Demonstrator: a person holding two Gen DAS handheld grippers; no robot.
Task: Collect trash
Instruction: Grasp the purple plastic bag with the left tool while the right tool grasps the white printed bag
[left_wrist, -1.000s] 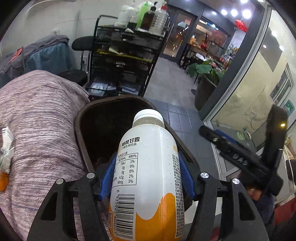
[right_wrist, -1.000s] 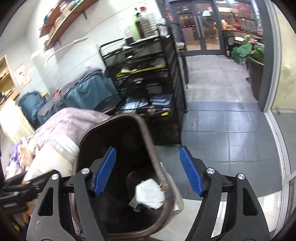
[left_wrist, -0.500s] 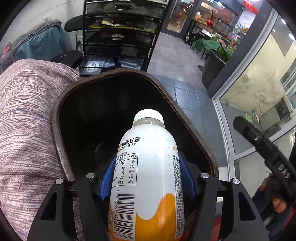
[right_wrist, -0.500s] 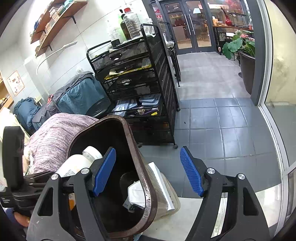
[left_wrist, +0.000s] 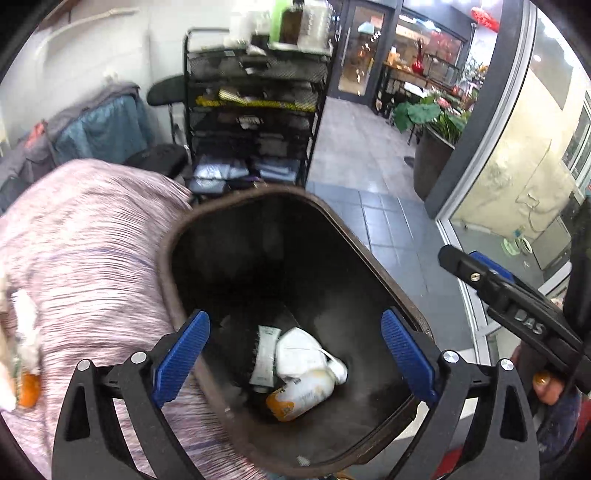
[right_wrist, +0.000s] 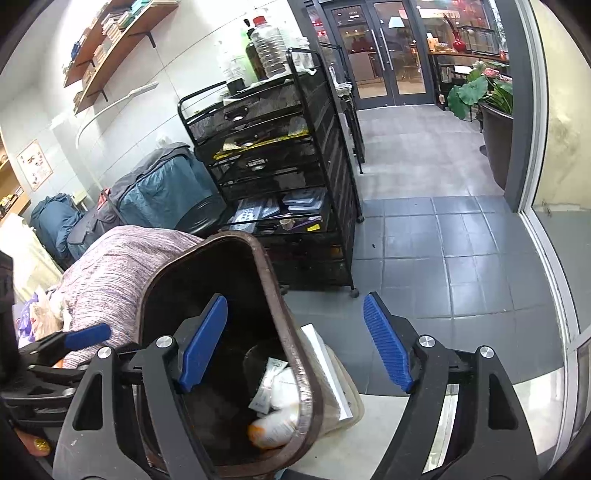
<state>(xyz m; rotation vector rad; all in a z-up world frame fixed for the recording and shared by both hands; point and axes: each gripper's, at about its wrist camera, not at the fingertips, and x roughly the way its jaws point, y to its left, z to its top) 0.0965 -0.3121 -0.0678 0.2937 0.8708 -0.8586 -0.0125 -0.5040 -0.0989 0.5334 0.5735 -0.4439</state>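
Note:
A white and orange drink bottle (left_wrist: 301, 395) lies on its side at the bottom of the brown bin (left_wrist: 177, 236), beside a white mask (left_wrist: 299, 354) and a white sachet (left_wrist: 266, 354). My left gripper (left_wrist: 293, 325) hangs over the bin's mouth. Its jaws are opening and nothing is between them. My right gripper (right_wrist: 295, 301) is open and straddles the bin's rim (right_wrist: 273, 280), one finger inside and one outside, pads clear of it. The bottle (right_wrist: 273, 428) shows there too, blurred. One right finger (left_wrist: 476, 273) reaches in from the right.
A mound of purple-striped fabric (left_wrist: 85, 258) presses against the bin's left side, with wrappers and something orange (left_wrist: 26, 384) at its edge. A black mesh cart (right_wrist: 280, 177) stands behind. A white flat box (right_wrist: 325, 369) leans by the bin. Grey tiled floor (right_wrist: 443, 240) lies right.
The left jaws have spread and let go of the bottle, which dropped to the bottom of the bin. The left view has drawn back from the bin. The right gripper has stayed put.

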